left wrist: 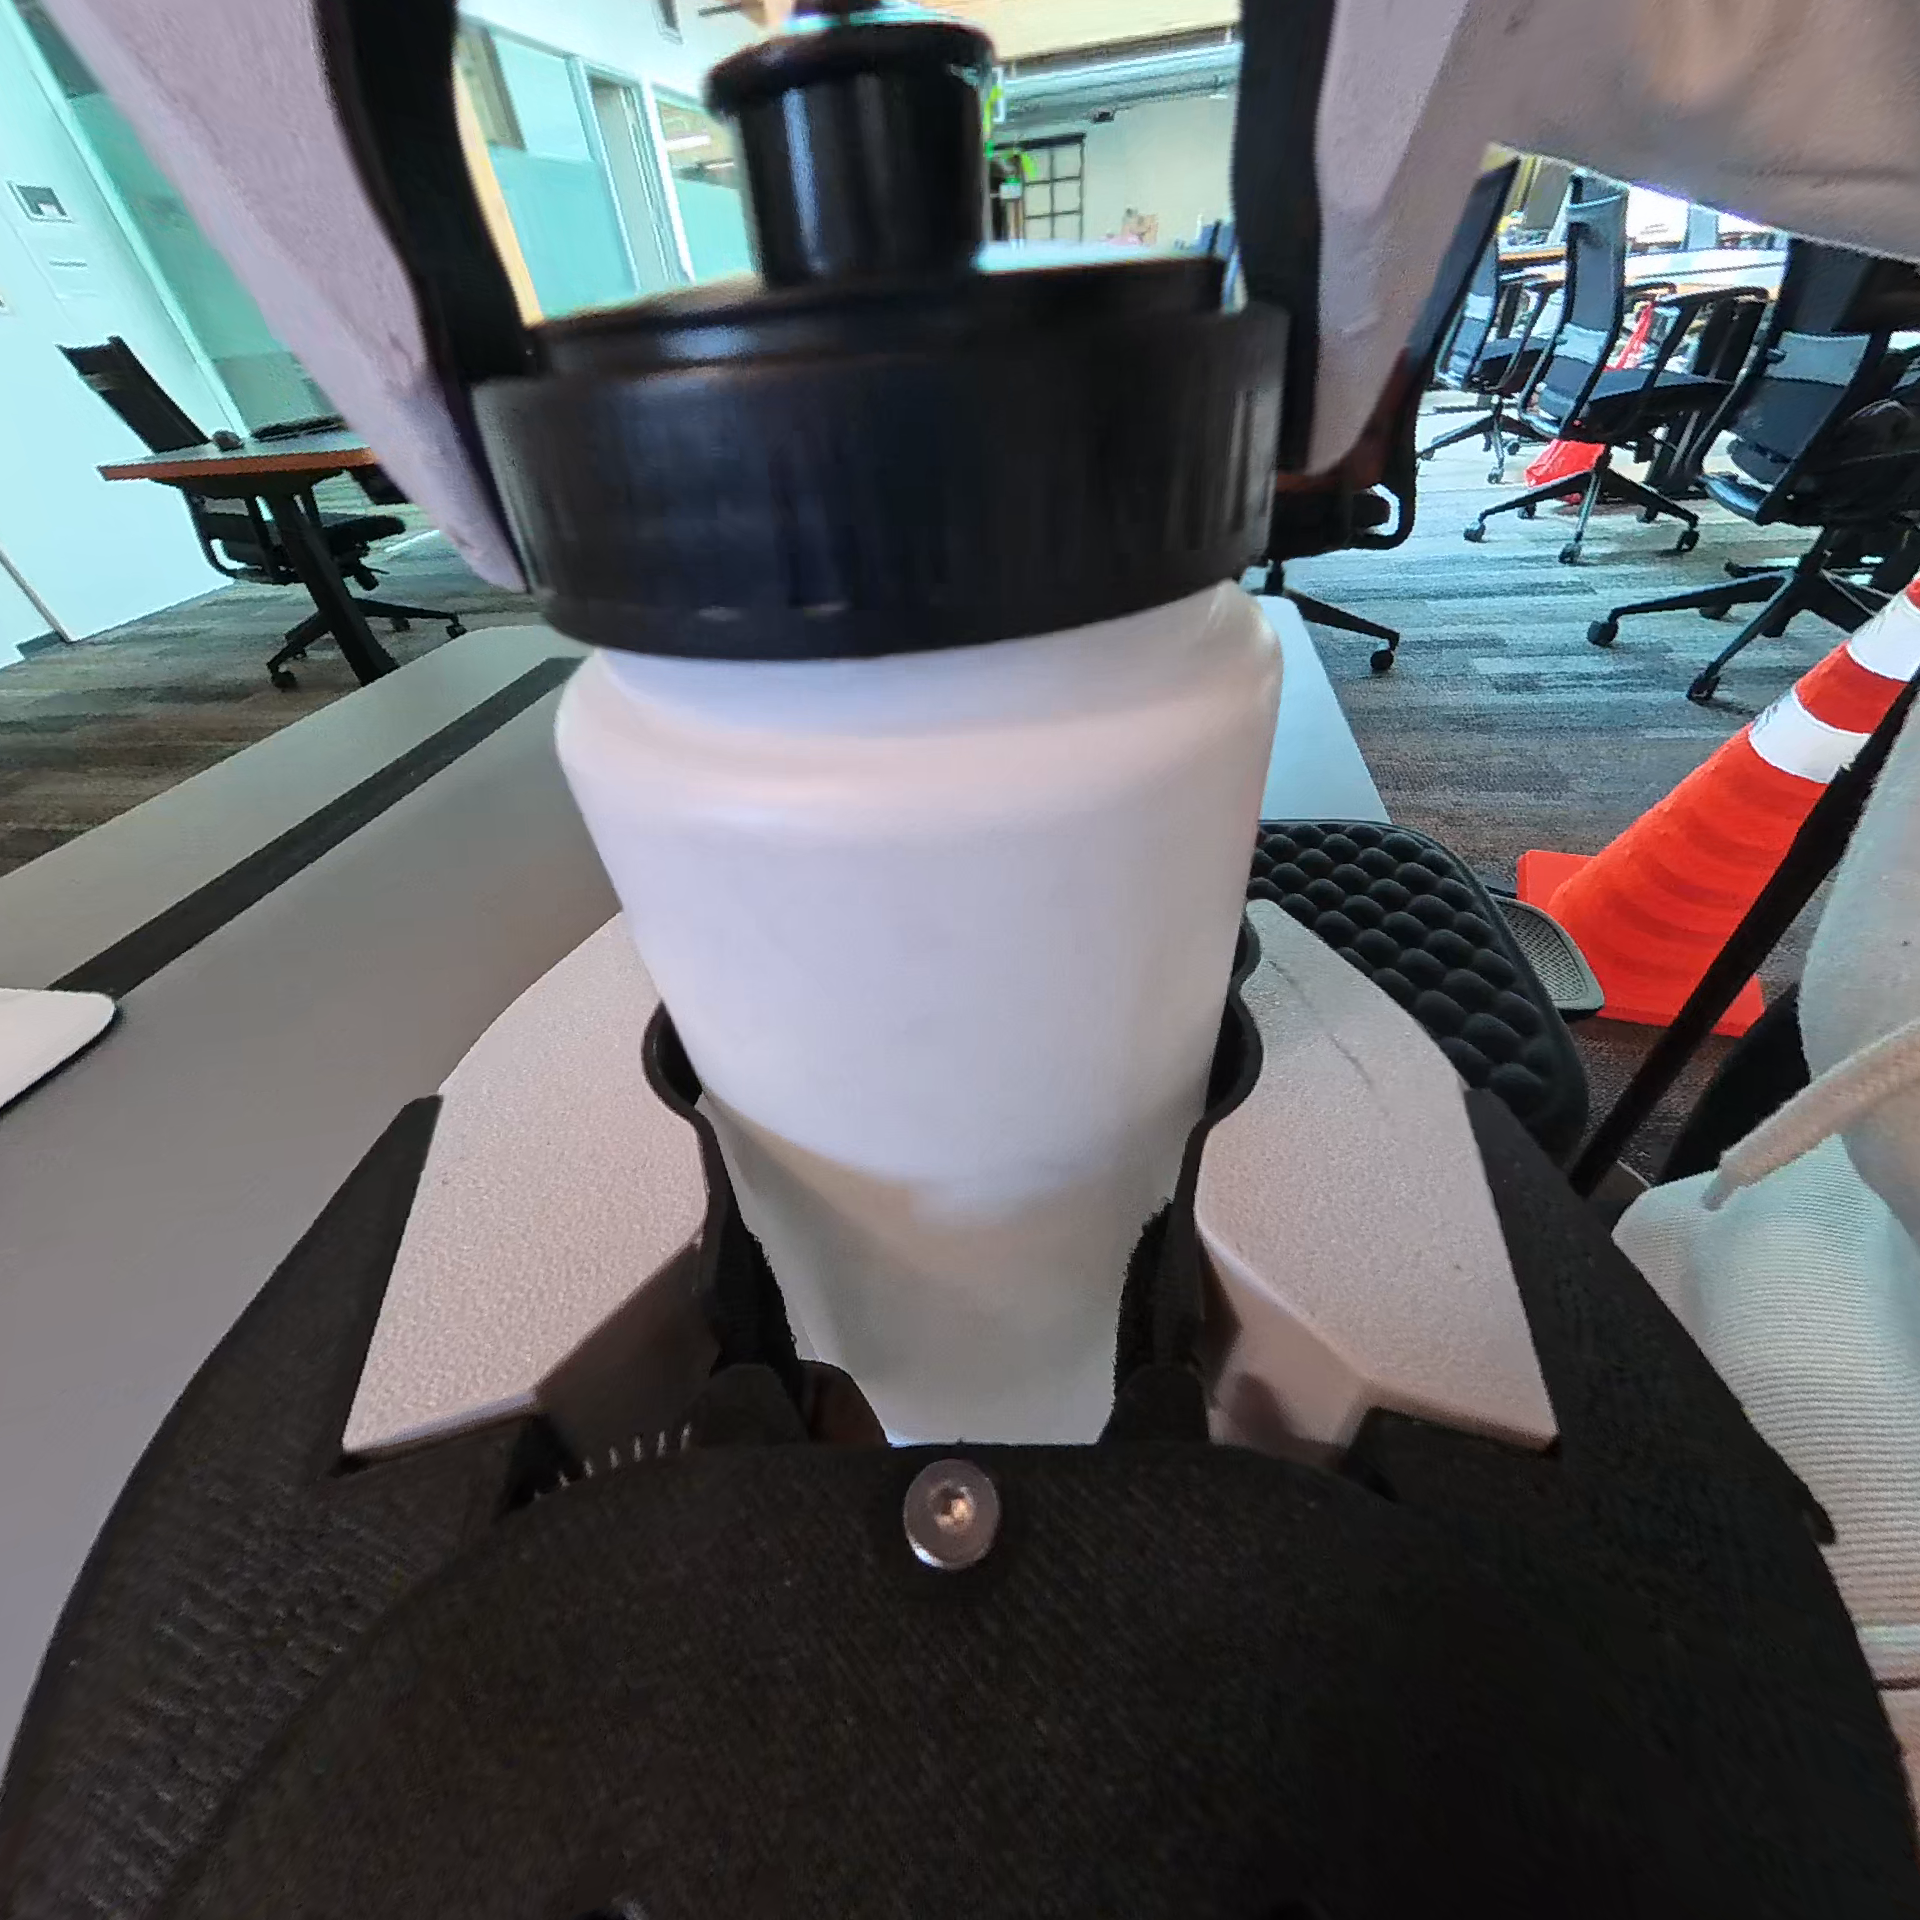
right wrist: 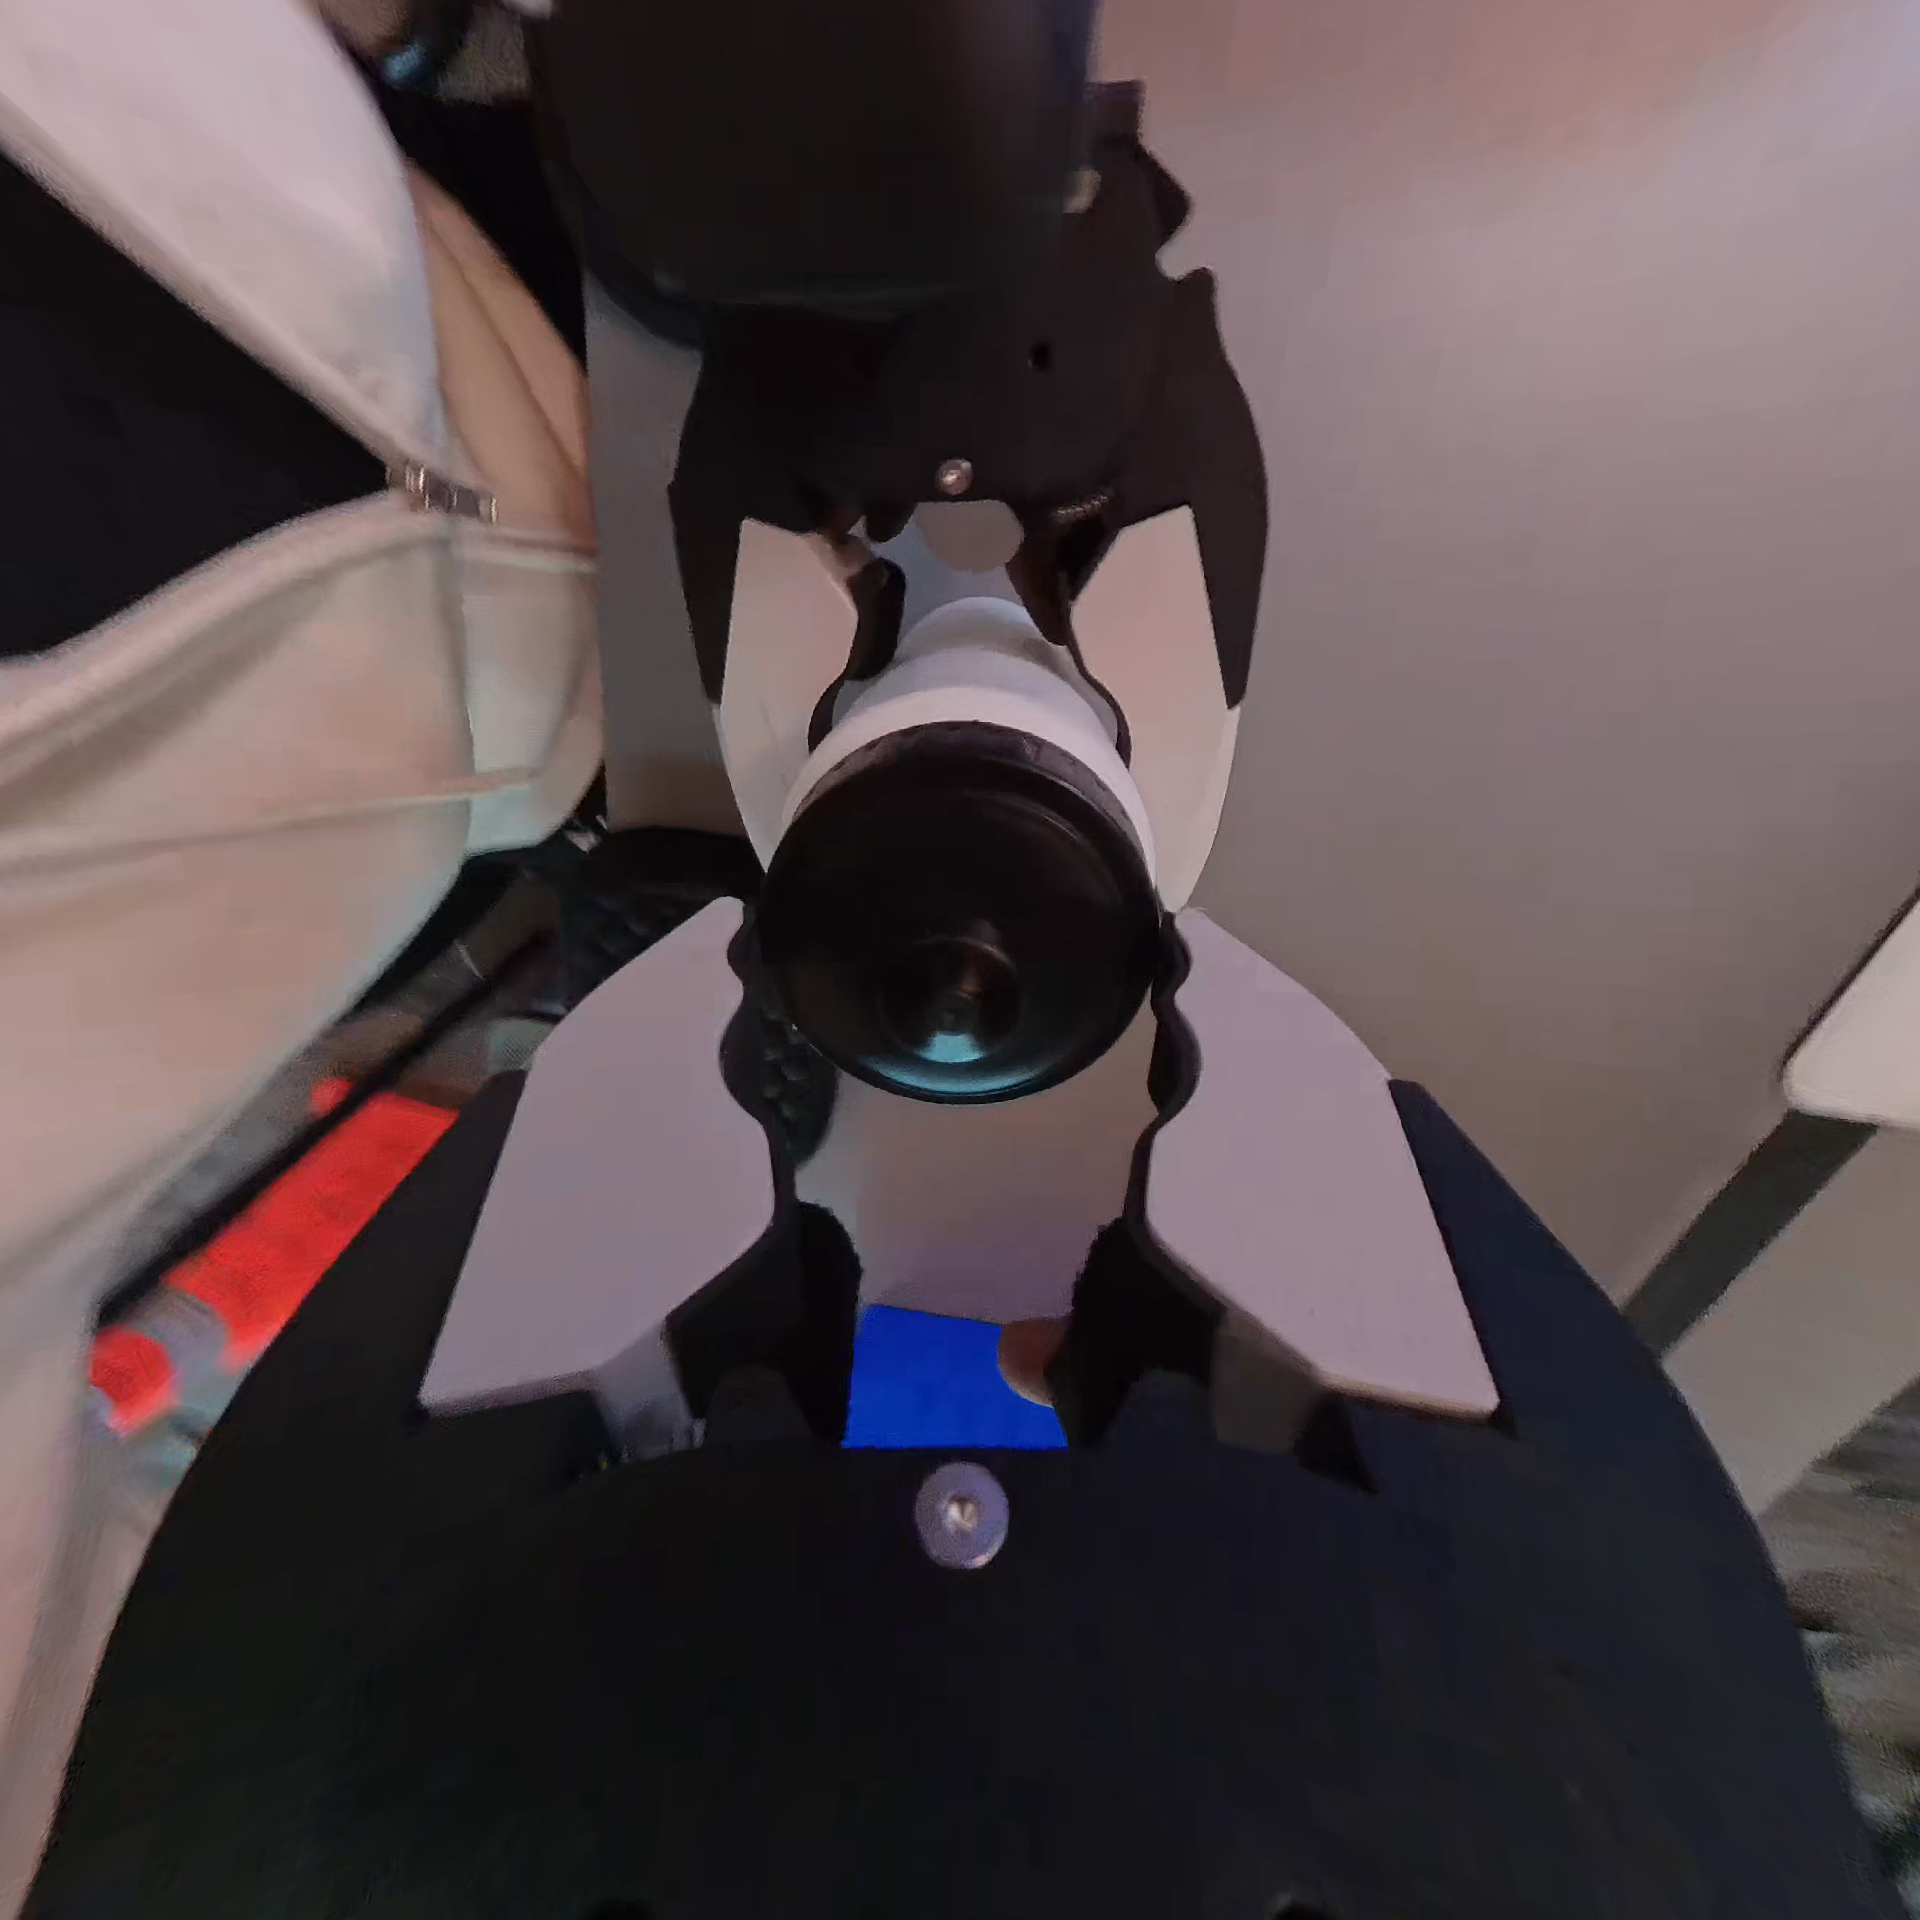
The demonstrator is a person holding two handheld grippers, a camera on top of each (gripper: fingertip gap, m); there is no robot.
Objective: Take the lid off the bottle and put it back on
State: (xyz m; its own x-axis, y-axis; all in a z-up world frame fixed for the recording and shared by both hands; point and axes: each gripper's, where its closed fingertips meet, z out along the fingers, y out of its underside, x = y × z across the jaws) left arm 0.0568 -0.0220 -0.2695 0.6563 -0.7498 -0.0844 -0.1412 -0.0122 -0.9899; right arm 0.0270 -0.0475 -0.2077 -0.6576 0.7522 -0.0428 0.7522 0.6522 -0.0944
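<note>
A white bottle [left wrist: 935, 935] with a black screw lid [left wrist: 883, 499] and a black spout [left wrist: 852, 156] stands upright in the left wrist view. My left gripper [left wrist: 951, 1018] is shut on the bottle's lower body, with a finger on each side. My right gripper [left wrist: 894, 499] comes down from above, and its pale fingers [left wrist: 343, 312] press both sides of the lid. In the right wrist view I look down on the lid [right wrist: 956, 935]. My right gripper [right wrist: 961, 956] is shut on it, and the left gripper [right wrist: 971, 696] holds the bottle [right wrist: 977, 675] beyond. The lid sits on the bottle.
A grey table [left wrist: 260, 1039] lies under the bottle, with a white object [left wrist: 42, 1039] at its left edge. An orange cone [left wrist: 1714, 852] and a black mesh chair back [left wrist: 1413, 935] stand to the right, with office chairs [left wrist: 1621, 416] behind. A person's light clothing [right wrist: 208, 623] is close on the left.
</note>
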